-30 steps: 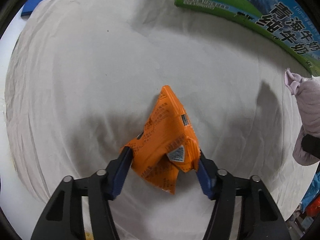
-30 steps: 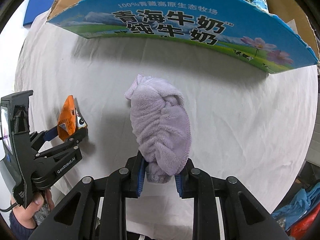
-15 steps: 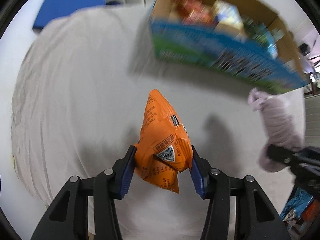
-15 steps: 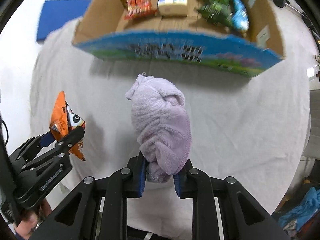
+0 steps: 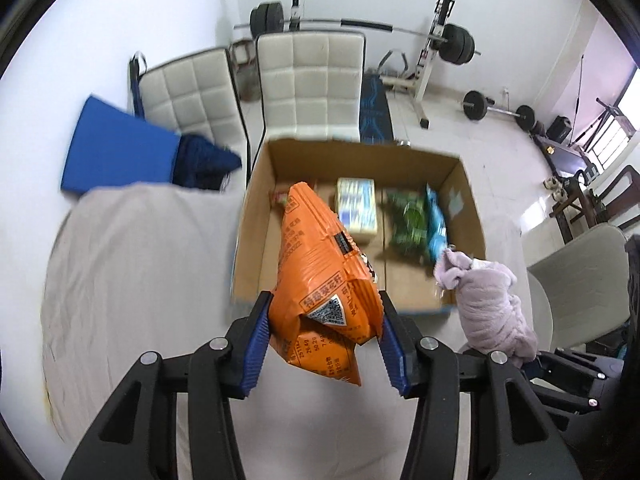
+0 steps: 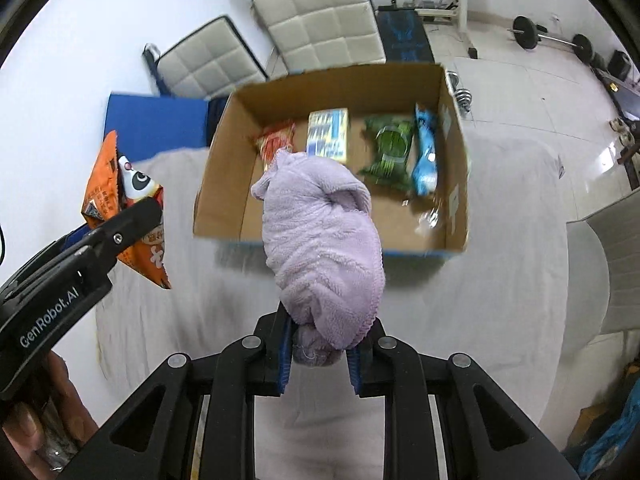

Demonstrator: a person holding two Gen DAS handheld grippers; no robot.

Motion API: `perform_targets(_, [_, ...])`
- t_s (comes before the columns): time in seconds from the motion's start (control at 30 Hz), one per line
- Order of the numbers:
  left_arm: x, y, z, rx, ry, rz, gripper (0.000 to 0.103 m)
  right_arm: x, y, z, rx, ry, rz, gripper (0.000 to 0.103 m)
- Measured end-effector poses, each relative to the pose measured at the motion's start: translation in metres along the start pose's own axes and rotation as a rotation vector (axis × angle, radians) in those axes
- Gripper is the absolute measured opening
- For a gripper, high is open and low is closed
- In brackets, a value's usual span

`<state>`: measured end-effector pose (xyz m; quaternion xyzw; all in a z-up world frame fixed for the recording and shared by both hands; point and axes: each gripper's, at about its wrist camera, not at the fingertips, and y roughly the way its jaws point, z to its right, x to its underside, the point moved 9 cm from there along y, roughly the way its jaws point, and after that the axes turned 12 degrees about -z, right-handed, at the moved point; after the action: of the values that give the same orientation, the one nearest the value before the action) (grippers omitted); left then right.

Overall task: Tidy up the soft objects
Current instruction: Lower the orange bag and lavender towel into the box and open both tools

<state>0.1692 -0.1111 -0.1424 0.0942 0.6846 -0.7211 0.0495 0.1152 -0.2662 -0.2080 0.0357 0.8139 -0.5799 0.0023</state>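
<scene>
My left gripper (image 5: pixel 324 344) is shut on an orange snack bag (image 5: pixel 320 272) and holds it in the air in front of the open cardboard box (image 5: pixel 256 216). My right gripper (image 6: pixel 320 356) is shut on a rolled lilac towel (image 6: pixel 324 248), also raised before the box (image 6: pixel 218 176). The towel shows at the right in the left wrist view (image 5: pixel 488 304); the orange bag shows at the left in the right wrist view (image 6: pixel 120 200). The box holds a red packet (image 6: pixel 276 142), a yellow-blue pack (image 6: pixel 326 134), a green packet (image 6: pixel 388 148) and a blue packet (image 6: pixel 426 152).
The box stands at the far edge of a table under a white cloth (image 5: pixel 140 260). Two white padded chairs (image 5: pixel 312 84) stand behind it, a blue mat (image 5: pixel 116 152) at the left. Weight equipment (image 5: pixel 444 44) fills the back of the room. Another chair (image 5: pixel 576 280) stands at the right.
Both grippers have risen well above the table with their loads. The view has tilted from the cloth and the box's front wall to the inside of the box and the room behind.
</scene>
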Motion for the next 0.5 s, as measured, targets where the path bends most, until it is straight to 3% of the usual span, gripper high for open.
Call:
perform_targets(0.23, [-0.042,0.020,-0.002,-0.010,0.025,0.019,0.047,-0.040,0.007,0.007,0.018,0.037,0.020,0.023])
perform_targets(0.5, [-0.069,0.088,-0.027,-0.022,0.005,-0.080,0.047,-0.071,0.063,0.009,0.076,0.052,-0.036,0.023])
